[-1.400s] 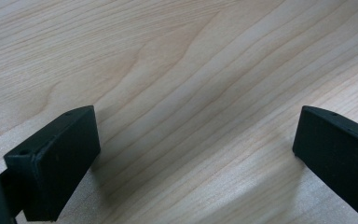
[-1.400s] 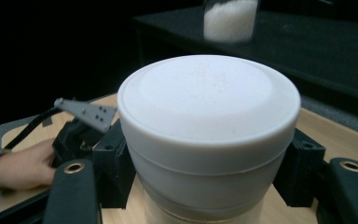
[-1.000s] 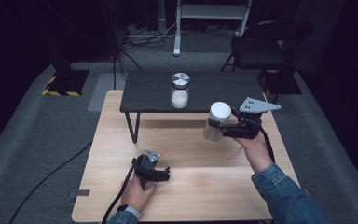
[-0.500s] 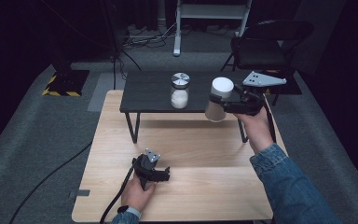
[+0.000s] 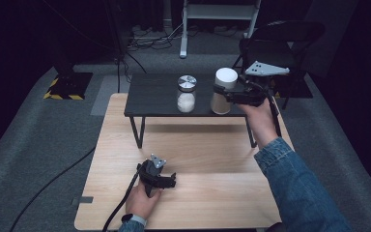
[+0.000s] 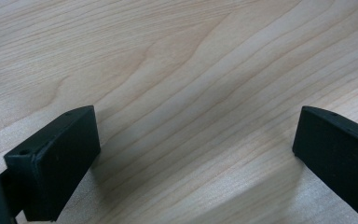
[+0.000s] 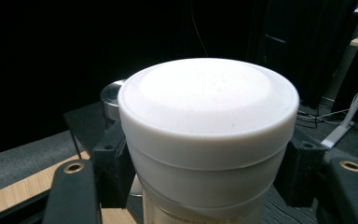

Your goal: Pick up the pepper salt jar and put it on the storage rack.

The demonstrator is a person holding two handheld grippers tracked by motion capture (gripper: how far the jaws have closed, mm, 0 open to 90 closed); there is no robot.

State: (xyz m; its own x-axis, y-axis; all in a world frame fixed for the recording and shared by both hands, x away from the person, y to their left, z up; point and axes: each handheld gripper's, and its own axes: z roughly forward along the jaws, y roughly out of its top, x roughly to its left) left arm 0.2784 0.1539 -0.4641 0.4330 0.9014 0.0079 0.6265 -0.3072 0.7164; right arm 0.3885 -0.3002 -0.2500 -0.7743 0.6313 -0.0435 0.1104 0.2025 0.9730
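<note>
A white-lidded jar (image 5: 222, 91) with a pale body is held by my right gripper (image 5: 226, 95), shut on it just below the lid, over the right part of the low black shelf (image 5: 157, 99). In the right gripper view the jar's white lid (image 7: 208, 101) fills the middle, clamped between both jaws. A second jar (image 5: 187, 94) with a silver lid and white contents stands on the shelf to its left; its silver lid (image 7: 110, 94) peeks out behind. My left gripper (image 5: 166, 182) lies low on the wooden table (image 5: 212, 159), open, with bare wood (image 6: 191, 93) between its jaws.
The black shelf stands on thin legs at the table's far edge. A dark folding chair (image 5: 282, 41) sits behind my right hand. Cables run over the grey carpet (image 5: 38, 140), and a white stand (image 5: 220, 14) rises at the back.
My right gripper has carried the white-lidded jar away from me and up, from over the wooden table to over the right part of the black shelf. The left gripper has stayed put.
</note>
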